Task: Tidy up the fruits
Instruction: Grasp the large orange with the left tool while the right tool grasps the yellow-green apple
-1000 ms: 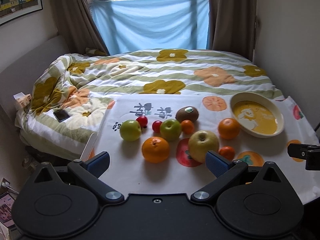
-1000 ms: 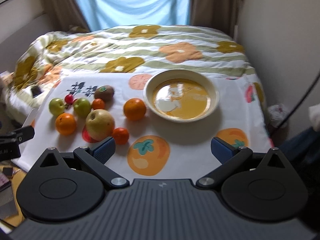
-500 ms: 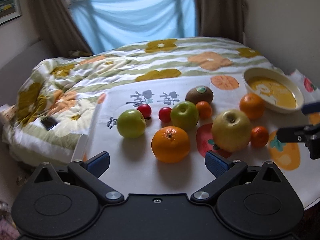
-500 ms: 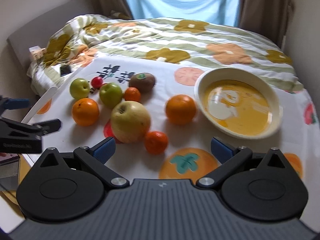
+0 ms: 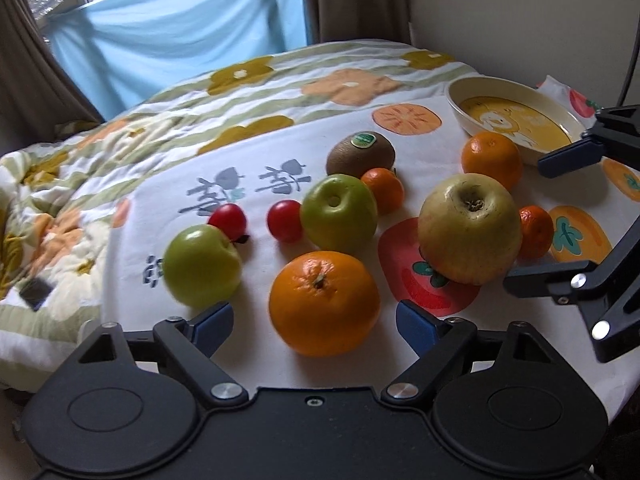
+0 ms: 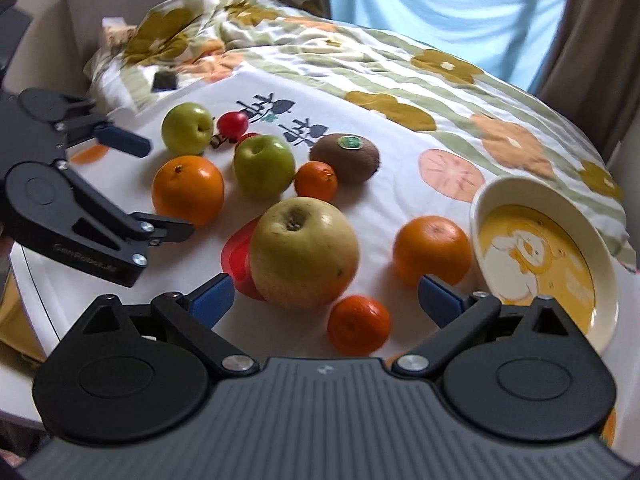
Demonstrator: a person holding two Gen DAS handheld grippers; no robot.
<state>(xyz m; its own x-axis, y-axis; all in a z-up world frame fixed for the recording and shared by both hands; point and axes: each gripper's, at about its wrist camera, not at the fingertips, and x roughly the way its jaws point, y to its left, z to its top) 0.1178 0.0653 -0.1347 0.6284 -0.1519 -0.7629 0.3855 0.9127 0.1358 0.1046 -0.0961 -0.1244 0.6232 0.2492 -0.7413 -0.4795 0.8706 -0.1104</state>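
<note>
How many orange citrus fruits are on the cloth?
4: a big orange nearest the left gripper, another beside the bowl, a small mandarin below the kiwi, one behind the yellow apple.

Left gripper (image 5: 314, 326): matte black body, two round housings, silver screw heads at the linkage pivots, blue pads on its jaws. Right gripper (image 6: 324, 300): same black linkage and blue pads, with a grey ribbed base plate bearing a small logo.

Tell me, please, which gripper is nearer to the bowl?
Right. The right gripper has the bowl just beside one finger; the left gripper sits across the fruit pile.
</note>
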